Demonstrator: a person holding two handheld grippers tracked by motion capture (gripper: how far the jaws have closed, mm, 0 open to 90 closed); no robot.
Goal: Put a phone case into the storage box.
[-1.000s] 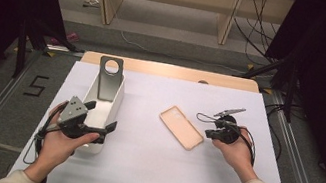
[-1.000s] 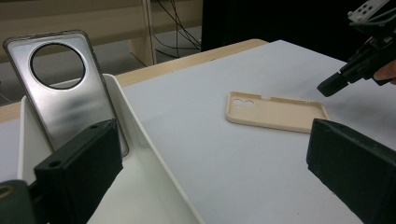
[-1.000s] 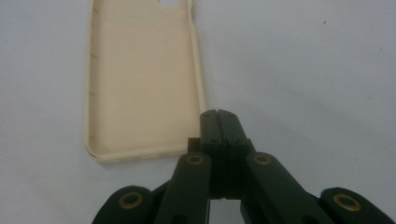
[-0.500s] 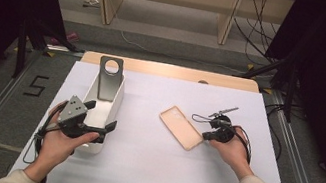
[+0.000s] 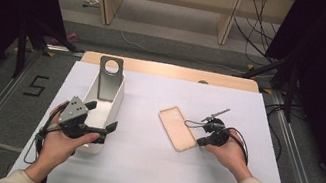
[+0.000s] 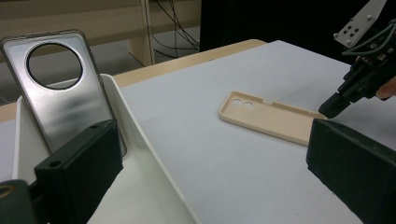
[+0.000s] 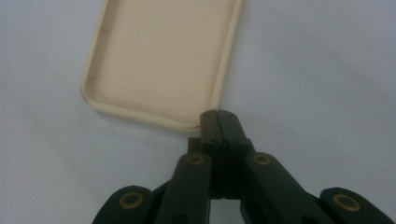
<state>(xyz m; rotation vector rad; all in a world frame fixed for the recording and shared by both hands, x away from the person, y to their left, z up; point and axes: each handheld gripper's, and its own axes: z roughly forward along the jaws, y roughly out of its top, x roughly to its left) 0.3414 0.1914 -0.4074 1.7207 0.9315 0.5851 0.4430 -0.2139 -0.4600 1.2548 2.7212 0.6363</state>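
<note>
A beige phone case lies hollow side up on the white table, right of the middle. My right gripper is shut with nothing between its jaws, and its tips touch the case's rim at the near right corner. A silver phone back plate with a round hole leans upright in the far end of a white tray. My left gripper is open over the tray's near end, with nothing held.
The white mat covers the table; a wooden edge shows at the back. Cables trail from both grippers. Metal rails run along both sides, and a floor mark "5" lies to the left.
My right gripper has shifted left and nearer, bringing its shut tips to the beige case's corner. The left gripper and the tray have stayed put.
</note>
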